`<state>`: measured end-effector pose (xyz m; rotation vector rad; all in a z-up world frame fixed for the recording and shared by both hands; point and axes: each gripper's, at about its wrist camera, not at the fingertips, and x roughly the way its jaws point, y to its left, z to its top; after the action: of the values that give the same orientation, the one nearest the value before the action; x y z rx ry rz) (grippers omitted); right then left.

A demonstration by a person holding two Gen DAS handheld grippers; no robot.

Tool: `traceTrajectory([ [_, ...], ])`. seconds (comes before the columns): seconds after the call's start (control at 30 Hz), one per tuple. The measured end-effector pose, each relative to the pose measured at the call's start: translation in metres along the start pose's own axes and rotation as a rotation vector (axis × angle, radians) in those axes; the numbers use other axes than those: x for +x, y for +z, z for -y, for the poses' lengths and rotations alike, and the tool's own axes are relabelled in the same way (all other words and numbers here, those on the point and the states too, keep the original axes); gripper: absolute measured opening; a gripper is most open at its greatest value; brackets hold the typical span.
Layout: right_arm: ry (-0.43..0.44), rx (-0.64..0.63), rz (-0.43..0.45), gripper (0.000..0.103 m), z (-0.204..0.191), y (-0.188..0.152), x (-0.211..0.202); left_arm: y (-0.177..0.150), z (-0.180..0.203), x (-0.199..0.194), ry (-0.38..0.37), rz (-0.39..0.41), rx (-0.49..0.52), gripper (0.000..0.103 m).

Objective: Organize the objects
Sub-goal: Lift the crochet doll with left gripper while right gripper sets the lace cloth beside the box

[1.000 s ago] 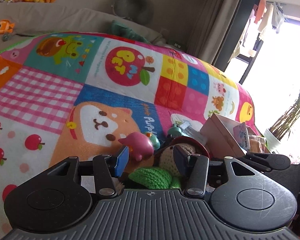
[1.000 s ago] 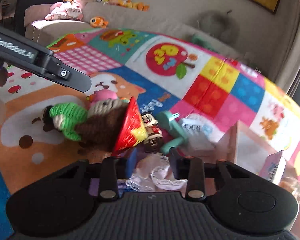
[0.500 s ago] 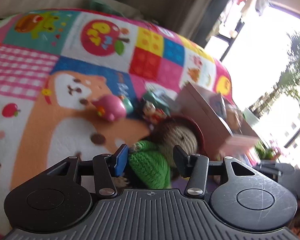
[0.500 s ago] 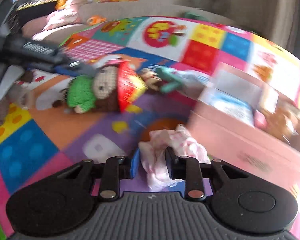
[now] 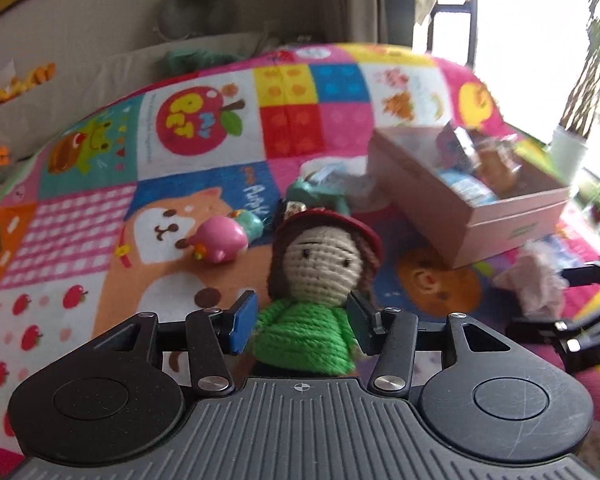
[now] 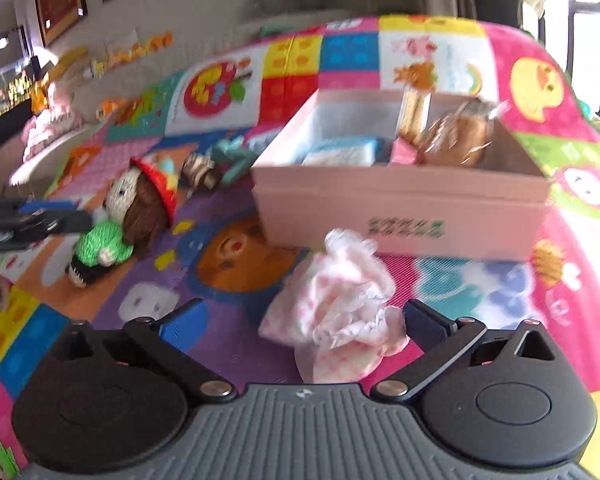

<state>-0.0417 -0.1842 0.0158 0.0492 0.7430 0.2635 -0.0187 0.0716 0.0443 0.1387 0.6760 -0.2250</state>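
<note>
Patchwork play mat (image 5: 204, 208) on floor; sofa (image 5: 80, 80) behind.

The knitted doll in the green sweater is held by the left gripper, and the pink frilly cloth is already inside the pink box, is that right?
Not quite. The knitted doll does sit between the left gripper pads, but the pink frilly cloth is not in the pink box. The right wrist view shows it on the play mat in front of the box, between the wide-open right gripper jaws.
</note>
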Motion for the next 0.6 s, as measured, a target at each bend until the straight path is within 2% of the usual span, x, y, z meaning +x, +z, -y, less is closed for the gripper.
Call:
traceTrajectory([
  [0.13,-0.052,-0.055,-0.033,0.103,-0.014,-0.001,0.011,0.006,0.007,0.032,0.03,-0.082,0.014,0.066],
  [0.23,-0.084,-0.094,-0.047,0.103,-0.022,-0.002,0.014,0.006,0.006,0.049,0.032,-0.127,-0.008,0.068],
  [0.4,-0.081,-0.083,-0.063,0.103,-0.021,-0.002,0.013,0.008,-0.006,0.058,-0.013,-0.151,-0.125,0.068],
  [0.47,-0.082,-0.081,-0.068,0.103,-0.021,0.0,0.016,0.006,-0.002,0.057,-0.002,-0.144,-0.094,0.068],
  [0.6,-0.086,-0.086,-0.073,0.103,-0.022,0.0,0.016,0.004,0.003,0.056,0.022,-0.13,-0.093,0.068],
])
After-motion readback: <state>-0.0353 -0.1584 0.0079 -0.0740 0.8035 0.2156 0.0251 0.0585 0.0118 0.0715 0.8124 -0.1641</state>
